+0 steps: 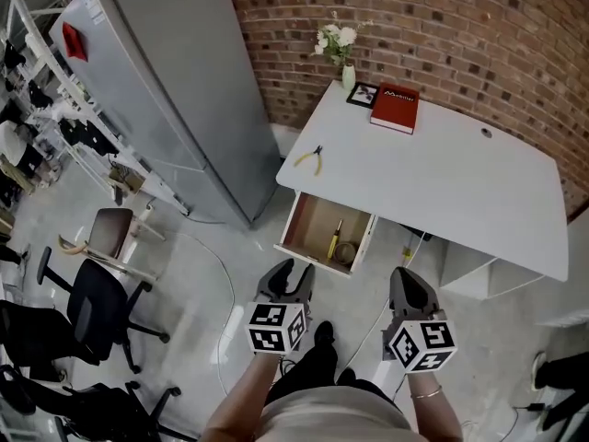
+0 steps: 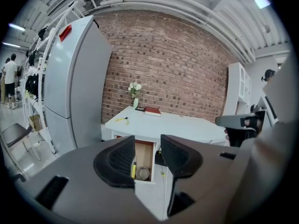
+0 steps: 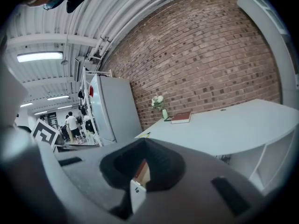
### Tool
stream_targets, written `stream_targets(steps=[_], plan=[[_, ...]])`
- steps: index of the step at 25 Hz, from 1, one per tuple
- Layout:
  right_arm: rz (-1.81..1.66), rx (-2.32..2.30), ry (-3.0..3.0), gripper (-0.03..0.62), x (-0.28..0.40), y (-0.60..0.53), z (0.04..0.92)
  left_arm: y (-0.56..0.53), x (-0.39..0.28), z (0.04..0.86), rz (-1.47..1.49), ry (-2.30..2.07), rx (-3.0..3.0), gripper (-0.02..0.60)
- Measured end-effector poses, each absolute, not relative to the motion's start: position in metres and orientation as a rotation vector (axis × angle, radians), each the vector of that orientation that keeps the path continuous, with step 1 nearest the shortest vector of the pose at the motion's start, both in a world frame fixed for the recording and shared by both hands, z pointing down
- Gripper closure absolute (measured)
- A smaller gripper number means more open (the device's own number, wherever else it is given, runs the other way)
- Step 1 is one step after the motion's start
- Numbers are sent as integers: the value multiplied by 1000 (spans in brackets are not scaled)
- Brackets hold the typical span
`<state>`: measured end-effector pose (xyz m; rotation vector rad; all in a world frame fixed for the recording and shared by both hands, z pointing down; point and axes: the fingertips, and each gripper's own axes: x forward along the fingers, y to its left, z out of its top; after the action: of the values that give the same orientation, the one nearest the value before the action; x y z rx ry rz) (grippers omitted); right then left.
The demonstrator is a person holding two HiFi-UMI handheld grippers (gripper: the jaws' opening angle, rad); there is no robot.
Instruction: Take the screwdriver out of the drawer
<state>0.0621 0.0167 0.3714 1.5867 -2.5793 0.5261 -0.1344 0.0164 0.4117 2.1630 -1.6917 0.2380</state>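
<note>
Left gripper (image 2: 147, 147) first: its jaws stand wide apart with nothing in them. Through the gap you catch the open drawer (image 1: 316, 223), though the left pad covers part of it. Right gripper (image 3: 141, 164): jaws all but together, empty, and they block nearly everything behind, so only a sliver of the drawer peeks through. Both grippers hang short of the drawer, clear of it. Inside lies the screwdriver (image 1: 336, 239), yellow handle, its tip too small to make out, and just beside it a roll of tape (image 1: 345, 253). The drawer sticks out from under the white table (image 1: 460, 187). Up on the table are yellow pliers (image 1: 310, 159) near the edge above the drawer, a red book (image 1: 396, 107), a small frame (image 1: 362, 94) and a vase of flowers (image 1: 347, 74) by the brick wall (image 1: 442, 26). A grey fridge (image 1: 166, 81) stands off to the left.
</note>
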Motion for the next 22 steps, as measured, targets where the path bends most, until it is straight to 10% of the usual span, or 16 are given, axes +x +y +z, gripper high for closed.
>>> stream_targets(steps=[22], plan=[[495,1704,-2431,592,52,-77,393,-99,-148,467,375,-1536,2171,428]])
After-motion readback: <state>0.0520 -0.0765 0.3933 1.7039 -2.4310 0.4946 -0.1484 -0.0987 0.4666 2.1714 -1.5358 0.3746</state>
